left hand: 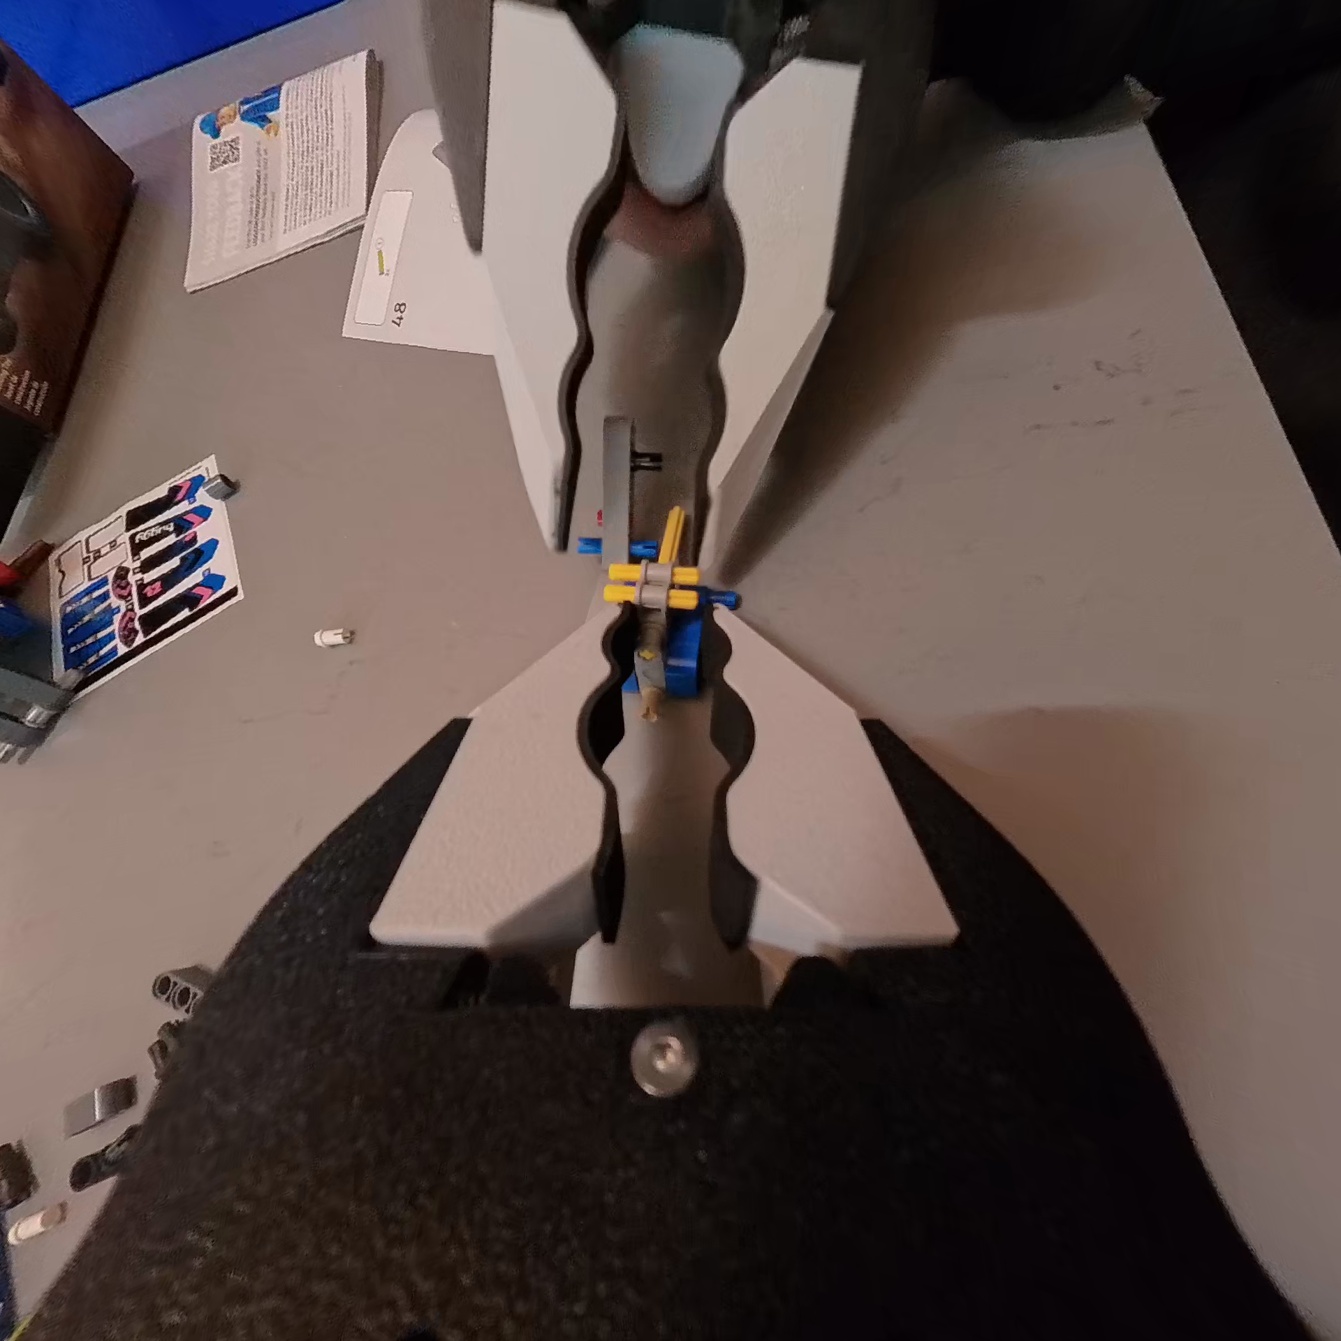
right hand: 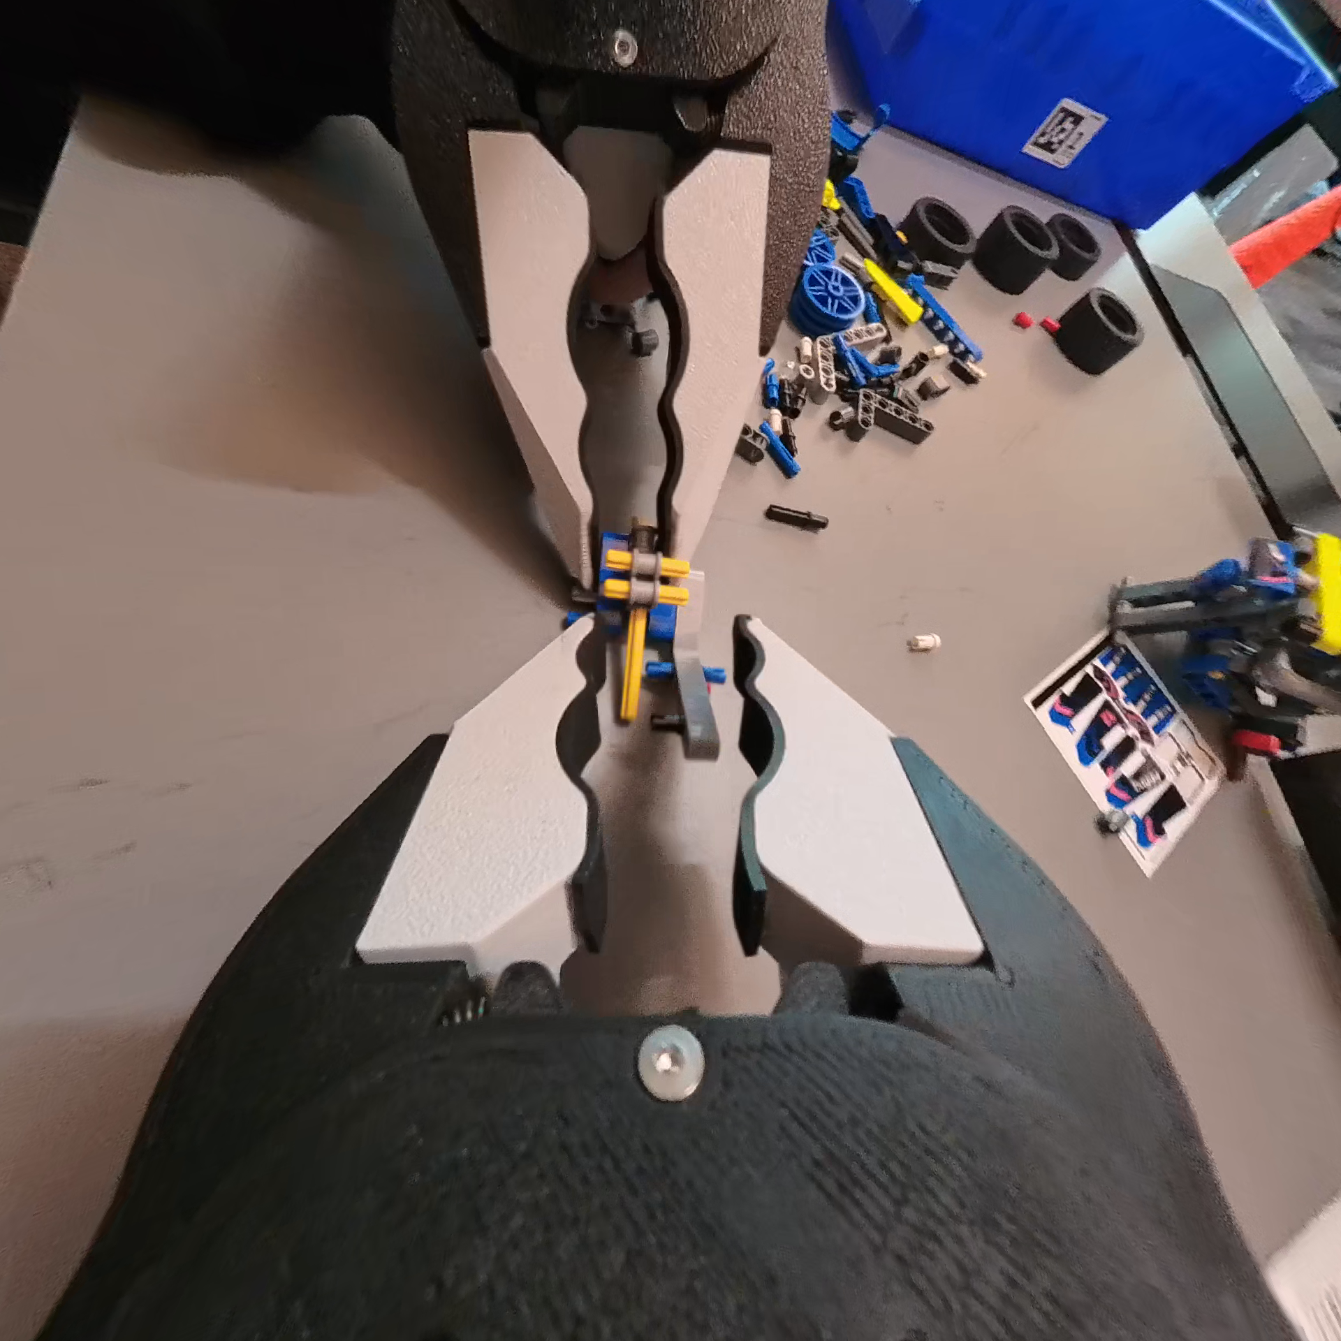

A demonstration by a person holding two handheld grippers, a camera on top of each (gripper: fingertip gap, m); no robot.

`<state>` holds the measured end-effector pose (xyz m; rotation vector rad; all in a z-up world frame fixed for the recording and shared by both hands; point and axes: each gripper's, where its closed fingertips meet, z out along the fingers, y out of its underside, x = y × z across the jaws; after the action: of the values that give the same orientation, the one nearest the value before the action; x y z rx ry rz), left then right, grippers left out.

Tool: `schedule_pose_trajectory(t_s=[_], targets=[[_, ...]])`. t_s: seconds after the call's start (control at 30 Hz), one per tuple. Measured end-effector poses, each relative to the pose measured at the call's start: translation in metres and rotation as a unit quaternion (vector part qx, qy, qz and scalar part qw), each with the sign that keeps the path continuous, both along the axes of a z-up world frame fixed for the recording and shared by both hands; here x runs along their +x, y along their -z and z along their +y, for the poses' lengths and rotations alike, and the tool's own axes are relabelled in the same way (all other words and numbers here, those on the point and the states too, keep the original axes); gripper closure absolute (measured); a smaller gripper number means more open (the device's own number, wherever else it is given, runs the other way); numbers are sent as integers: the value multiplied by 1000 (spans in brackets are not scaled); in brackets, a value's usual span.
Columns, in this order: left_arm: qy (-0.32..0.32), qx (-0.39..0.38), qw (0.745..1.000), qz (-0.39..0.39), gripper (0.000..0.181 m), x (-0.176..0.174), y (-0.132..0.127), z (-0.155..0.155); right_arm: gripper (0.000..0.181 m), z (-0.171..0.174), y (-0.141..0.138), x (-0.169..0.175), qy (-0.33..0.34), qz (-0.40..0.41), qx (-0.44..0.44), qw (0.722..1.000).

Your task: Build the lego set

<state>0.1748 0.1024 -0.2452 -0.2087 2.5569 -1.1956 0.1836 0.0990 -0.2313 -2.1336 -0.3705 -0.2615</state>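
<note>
- Above the grey tabletop (left hand: 979, 508), between the two facing grippers, sits a small blue, yellow and grey lego sub-assembly (left hand: 664, 617) of pins, axles and a connector.
- The left gripper (left hand: 662, 638) clamps its blue block at the fingertips, jaws drawn narrow around it.
- The right gripper (right hand: 664, 638) stands parted; a grey beam (right hand: 696, 707) with blue pins and the long yellow axle (right hand: 631, 671) lie between its fingers, and whether either finger touches them I cannot tell.
- Off to one side lie a sticker sheet (right hand: 1128, 747), a pile of loose blue, black and grey pieces (right hand: 871, 348), four black tyres (right hand: 1016, 250), and a partly built blue model (right hand: 1262, 638).
- An instruction booklet (left hand: 283, 167) lies farther off, near a blue bin (right hand: 1074, 87).
</note>
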Motion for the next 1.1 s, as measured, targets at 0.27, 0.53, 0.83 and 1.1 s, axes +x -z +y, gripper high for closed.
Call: schedule_pose_trajectory(t_s=[0.27,0.53,0.83,1.1], targets=[[23,-16,999,30,167,5,-3,-1,144,-30,12,2,86,29,-60,994],[16,-6,1000,19,164,30,-1,-3,166,-28,11,27,142,44,-34,988],[-30,17,999,5,152,38,0,2,152,-23,2,41,162,43,-6,986],[-143,-19,989,-23,142,23,-45,65,151,-71,-51,63,202,7,64,977]])
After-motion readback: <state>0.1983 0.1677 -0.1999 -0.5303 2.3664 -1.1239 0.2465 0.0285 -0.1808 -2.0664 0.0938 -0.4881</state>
